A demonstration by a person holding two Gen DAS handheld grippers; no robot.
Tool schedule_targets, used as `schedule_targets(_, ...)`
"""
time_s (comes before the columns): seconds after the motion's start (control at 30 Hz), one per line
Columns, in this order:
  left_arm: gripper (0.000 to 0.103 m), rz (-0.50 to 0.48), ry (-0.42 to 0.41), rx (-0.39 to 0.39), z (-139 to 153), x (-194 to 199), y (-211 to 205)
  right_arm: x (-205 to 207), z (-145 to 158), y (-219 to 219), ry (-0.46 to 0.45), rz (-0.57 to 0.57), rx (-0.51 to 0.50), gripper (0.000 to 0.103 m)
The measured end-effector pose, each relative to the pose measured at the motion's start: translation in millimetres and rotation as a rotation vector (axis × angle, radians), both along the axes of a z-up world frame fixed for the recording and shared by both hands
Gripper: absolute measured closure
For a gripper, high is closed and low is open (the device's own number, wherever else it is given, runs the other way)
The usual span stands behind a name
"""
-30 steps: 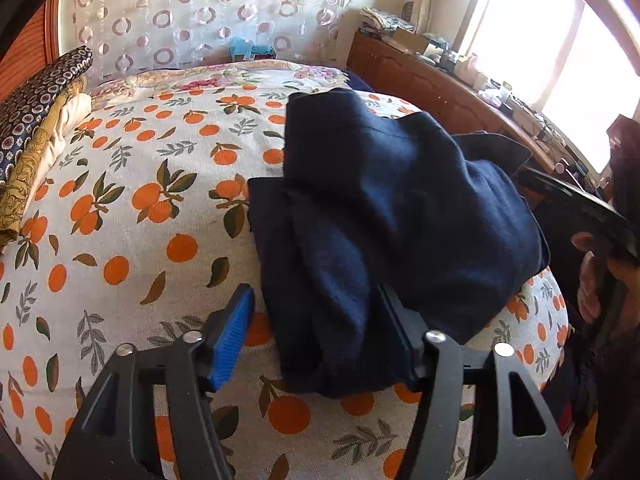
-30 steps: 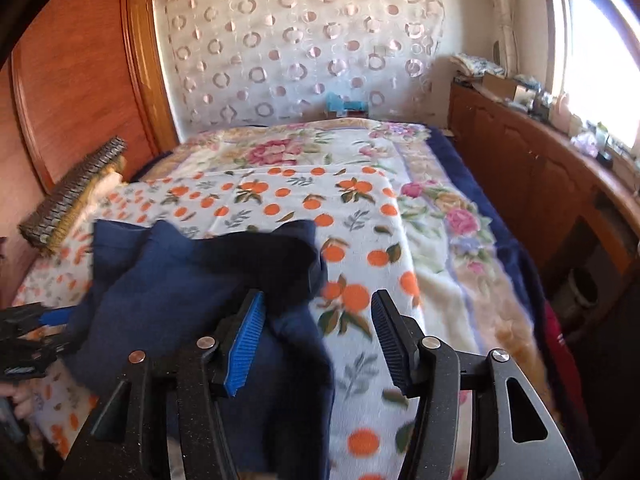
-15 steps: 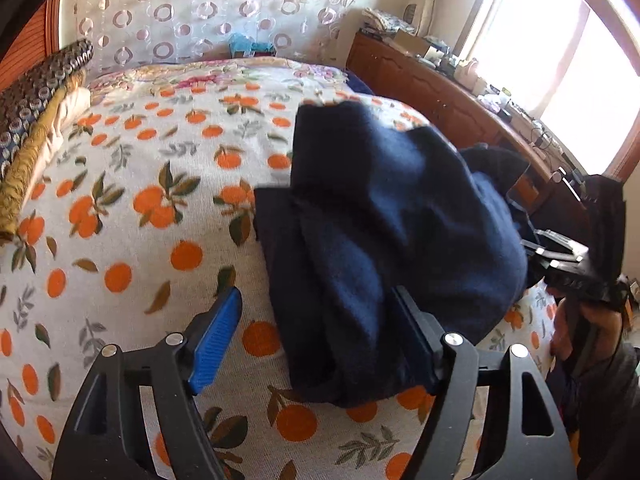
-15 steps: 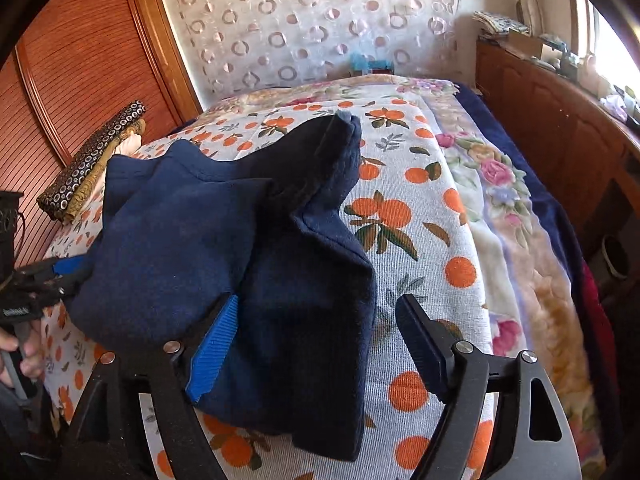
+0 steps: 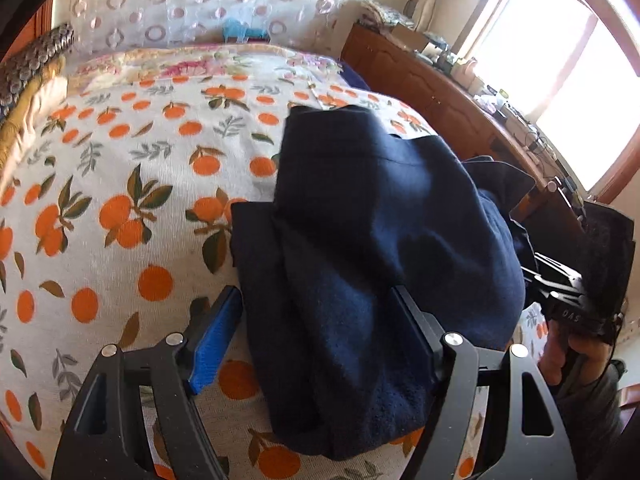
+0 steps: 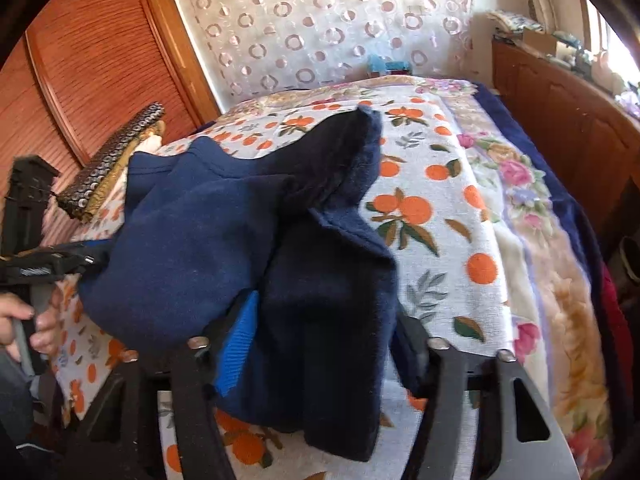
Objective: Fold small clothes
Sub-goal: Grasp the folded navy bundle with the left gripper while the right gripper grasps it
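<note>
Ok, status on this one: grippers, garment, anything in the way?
Left gripper open, straddling the navy garment. Right gripper open, garment edge between its fingers. Garment bunched on the bedspread. Nothing in the way.

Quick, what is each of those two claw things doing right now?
Left gripper: open, its fingers either side of the navy garment's edge, not clamped.
Right gripper: open, with the navy garment lying between its fingers.

Light: bright daylight from the window at far right — blown out
Edges: fisheye bending, dark corners
Blur: slight — right wrist view
</note>
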State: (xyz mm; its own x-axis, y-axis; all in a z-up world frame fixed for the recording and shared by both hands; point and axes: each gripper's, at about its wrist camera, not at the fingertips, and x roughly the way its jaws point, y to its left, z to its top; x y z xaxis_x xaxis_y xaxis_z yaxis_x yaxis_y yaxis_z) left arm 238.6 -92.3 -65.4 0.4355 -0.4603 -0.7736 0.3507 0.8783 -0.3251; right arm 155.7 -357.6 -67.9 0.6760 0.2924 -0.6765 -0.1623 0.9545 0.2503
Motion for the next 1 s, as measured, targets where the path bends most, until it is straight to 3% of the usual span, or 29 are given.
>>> schedule_targets(0.07, 0.029, -0.003, -0.001, -0.006, -0.1, -1.6, -1.5, -0.4, -0.1, -0.1, 0.006, 0.017, 0.02, 0.063)
schedule_targets(0.17, 0.052, -0.008, 0.003, -0.029, 0.6, -2.1, -2.0, -0.2, 0.0, -1.8, 0.013, 0.042, 0.053, 0.078)
schedule_targets(0.23, 0.077, -0.02, -0.002, -0.035, 4.2, -3.7, -2.0, -1.5, 1.6, 0.6, 0.009, 0.054, 0.048, 0.085)
schedule_targets(0.3, 0.084, -0.022, -0.015, -0.039, 10.6, -3.1, -0.1, -4.2, 4.2, 3.5, -0.01, 0.046, 0.019, 0.088)
schedule_targets(0.47, 0.085, -0.042, -0.084, -0.055, 37.9, -17.0, 3.4, -10.1, 23.2, 13.2, -0.077, 0.025, -0.052, 0.09)
schedule_targets(0.73, 0.085, -0.022, -0.262, -0.017, 97.1, -40.4, 13.8, -10.4, 67.1, 34.9, -0.19, 0.055, -0.126, 0.09)
schedule_targets(1.0, 0.085, 0.051, -0.352, -0.01, 130.6, -34.8, 59.4, 16.7, 107.2, 81.8, -0.275, 0.138, -0.176, 0.09)
